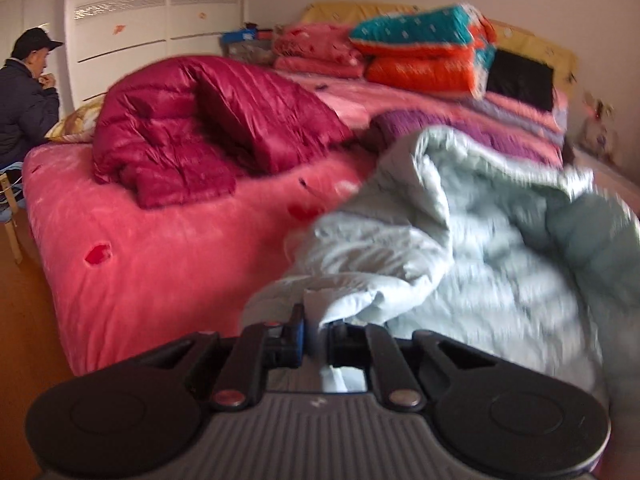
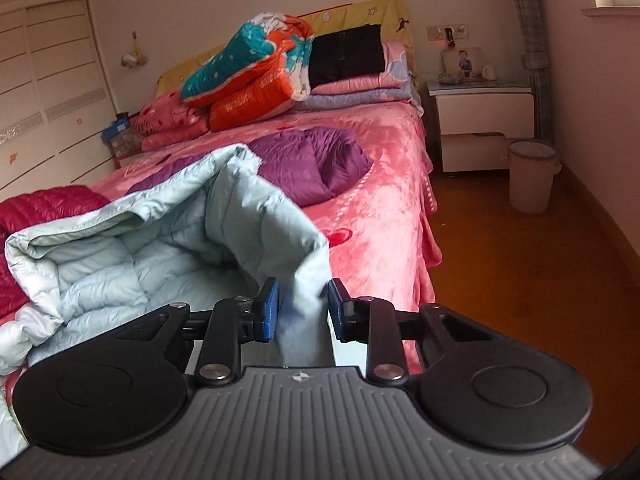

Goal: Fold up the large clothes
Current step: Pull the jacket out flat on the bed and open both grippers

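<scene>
On one pink bed (image 2: 384,208), two grippers, left gripper (image 1: 316,334) and right gripper (image 2: 303,310), each pinch one pale-blue jacket (image 2: 160,256).

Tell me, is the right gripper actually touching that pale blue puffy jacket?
Touching. In the right wrist view, a fold of the pale blue down jacket runs between the right gripper's blue pads, pressed against the left pad.

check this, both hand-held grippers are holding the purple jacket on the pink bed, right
Not the purple jacket; it lies untouched further up the pink bed. Both the left hand-held gripper and right hand-held gripper hold the pale blue jacket, per both wrist views.
</scene>
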{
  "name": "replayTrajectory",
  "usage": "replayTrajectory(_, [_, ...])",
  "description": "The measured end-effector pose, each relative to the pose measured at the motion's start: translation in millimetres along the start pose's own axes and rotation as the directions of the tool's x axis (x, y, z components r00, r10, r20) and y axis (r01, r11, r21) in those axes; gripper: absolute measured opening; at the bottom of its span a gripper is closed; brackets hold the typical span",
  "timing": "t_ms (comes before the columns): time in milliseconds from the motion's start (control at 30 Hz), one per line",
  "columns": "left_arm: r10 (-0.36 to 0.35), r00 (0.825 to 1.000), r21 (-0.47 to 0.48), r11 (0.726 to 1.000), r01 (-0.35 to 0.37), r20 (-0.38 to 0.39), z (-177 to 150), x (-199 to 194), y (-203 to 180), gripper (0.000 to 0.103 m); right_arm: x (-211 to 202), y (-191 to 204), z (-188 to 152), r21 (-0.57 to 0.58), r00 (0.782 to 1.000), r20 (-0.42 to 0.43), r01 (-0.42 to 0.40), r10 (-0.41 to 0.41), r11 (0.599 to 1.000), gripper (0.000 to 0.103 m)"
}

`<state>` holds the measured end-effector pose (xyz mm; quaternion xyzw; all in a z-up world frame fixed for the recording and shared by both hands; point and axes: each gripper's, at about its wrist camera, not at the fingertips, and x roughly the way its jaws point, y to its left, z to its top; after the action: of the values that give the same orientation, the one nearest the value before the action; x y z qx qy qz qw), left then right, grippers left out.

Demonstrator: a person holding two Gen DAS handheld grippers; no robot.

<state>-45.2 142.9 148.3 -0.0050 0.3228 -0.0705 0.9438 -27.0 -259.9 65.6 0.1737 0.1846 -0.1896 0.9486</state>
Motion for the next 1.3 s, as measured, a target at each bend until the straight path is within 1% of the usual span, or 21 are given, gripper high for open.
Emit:
replayTrajectory(67, [0.019,0.999,-0.026,1.000,-0.018,0.045,22,3,4,0.007,9,-1,8,0.001,0.999,0.037,0.015,-0.015,1.000,0.033])
replayTrajectory(167, [0.067,0.992,-0.027,0.998,-0.064,0.108,55,12,4,0.007,20,4,13,-0.011,0.994,0.096,0.045,-0.043,0.999,0.033])
replayTrajectory(267, [0.114,0.984,-0.023,0.993,-0.112,0.140,79,29,3,0.007,33,1,18,0.002,0.992,0.116,0.049,-0.049,0.999,0.033])
replayTrajectory(433, [0.216,0.963,0.018,0.975,-0.221,0.161,106,74,3,0.008,57,-6,18,0.041,0.994,0.095,0.042,-0.046,0.998,0.033])
replayTrajectory(533, [0.260,0.954,0.016,0.964,-0.265,0.150,115,102,11,0.008,58,-5,16,0.043,0.996,0.079,0.033,-0.036,0.999,0.040])
replayTrajectory(567, [0.270,0.951,0.013,0.961,-0.275,0.151,115,109,13,0.013,61,-5,17,0.043,0.997,0.076,0.031,-0.034,0.999,0.041])
replayTrajectory(600, [0.272,0.950,0.014,0.961,-0.277,0.152,115,114,16,0.022,61,-6,18,0.045,0.997,0.074,0.029,-0.032,0.999,0.045])
replayTrajectory(633, [0.275,0.950,0.017,0.960,-0.280,0.150,114,118,17,0.036,61,-7,19,0.049,0.997,0.073,0.025,-0.028,0.998,0.059])
replayTrajectory(667, [0.281,0.949,0.020,0.958,-0.287,0.143,111,121,18,0.045,60,-8,19,0.051,0.997,0.075,0.022,-0.025,0.998,0.067])
replayTrajectory(700, [0.286,0.948,0.023,0.956,-0.292,0.138,109,122,21,0.059,59,-9,20,0.051,0.997,0.077,0.021,-0.025,0.998,0.073])
replayTrajectory(733, [0.286,0.948,0.028,0.956,-0.292,0.138,106,122,22,0.064,58,-10,20,0.049,0.997,0.078,0.020,-0.024,0.999,0.074])
replayTrajectory(767, [0.284,0.949,0.034,0.956,-0.291,0.138,103,121,24,0.065,55,-11,21,0.050,0.997,0.080,0.018,-0.022,0.999,0.075])
replayTrajectory(800, [0.287,0.949,0.037,0.955,-0.294,0.133,100,120,26,0.069,54,-12,22,0.056,0.996,0.085,0.014,-0.019,0.998,0.079])
replayTrajectory(833, [0.290,0.948,0.033,0.954,-0.297,0.129,98,116,28,0.075,51,-12,23,0.061,0.996,0.093,0.008,-0.014,0.998,0.087])
replayTrajectory(867, [0.290,0.948,0.026,0.955,-0.296,0.131,96,111,31,0.078,48,-12,25,0.064,0.995,0.104,-0.002,-0.004,0.998,0.091])
replayTrajectory(933, [0.290,0.945,0.010,0.956,-0.295,0.153,95,96,39,0.079,38,-10,28,0.046,0.991,0.136,-0.014,0.007,0.999,0.099])
replayTrajectory(1033, [0.311,0.931,-0.008,0.949,-0.316,0.193,95,70,51,0.084,20,-4,32,0.008,0.983,0.186,-0.008,0.006,1.000,0.101])
replayTrajectory(1100, [0.311,0.925,-0.023,0.949,-0.314,0.218,96,49,58,0.085,7,0,34,0.004,0.978,0.204,-0.033,0.032,0.999,0.102])
replayTrajectory(1167, [0.284,0.930,-0.027,0.958,-0.285,0.235,93,26,60,0.085,-4,4,33,-0.004,0.976,0.208,-0.061,0.060,0.998,0.102])
replayTrajectory(1233, [0.227,0.942,-0.023,0.973,-0.228,0.247,86,6,58,0.086,-15,10,31,-0.014,0.975,0.196,-0.101,0.102,0.995,0.103])
replayTrajectory(1300, [0.163,0.953,-0.007,0.986,-0.167,0.255,74,-12,49,0.090,-23,18,23,-0.032,0.976,0.138,-0.164,0.167,0.986,0.103])
